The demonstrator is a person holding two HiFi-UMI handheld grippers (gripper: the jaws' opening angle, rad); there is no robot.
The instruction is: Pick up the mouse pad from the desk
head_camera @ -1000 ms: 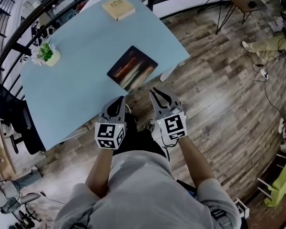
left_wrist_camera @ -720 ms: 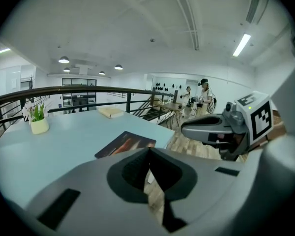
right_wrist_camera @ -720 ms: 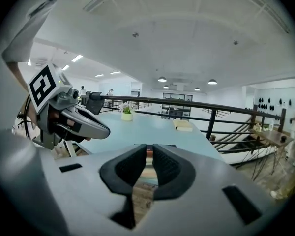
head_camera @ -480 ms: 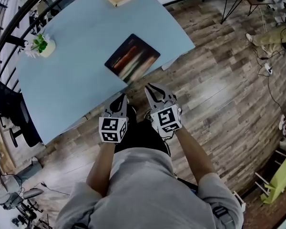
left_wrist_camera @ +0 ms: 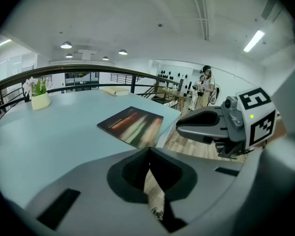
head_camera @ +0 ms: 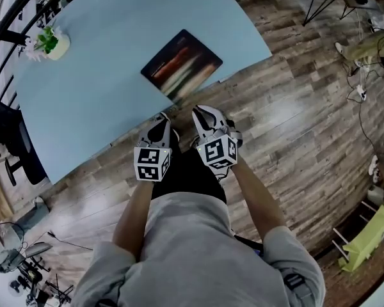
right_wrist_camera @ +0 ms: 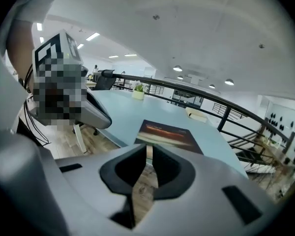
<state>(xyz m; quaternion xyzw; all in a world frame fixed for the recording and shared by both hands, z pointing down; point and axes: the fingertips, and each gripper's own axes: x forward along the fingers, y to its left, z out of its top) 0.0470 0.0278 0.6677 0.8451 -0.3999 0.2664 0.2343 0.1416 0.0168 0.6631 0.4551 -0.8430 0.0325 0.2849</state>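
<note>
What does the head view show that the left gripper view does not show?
Only the head view: the person's torso, both arms, the wide wooden floor and the left gripper from outside, with its marker cube.
Only the left gripper view: the ceiling with its lights.
Both: the mouse pad lying flat on the blue desk near its edge, the flower pot and the right gripper.

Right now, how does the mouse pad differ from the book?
The mouse pad is dark with orange and pale streaks; the book is cream. The mouse pad lies at the near edge of the desk; the book sits at its far side. Both lie flat on the blue desk.
</note>
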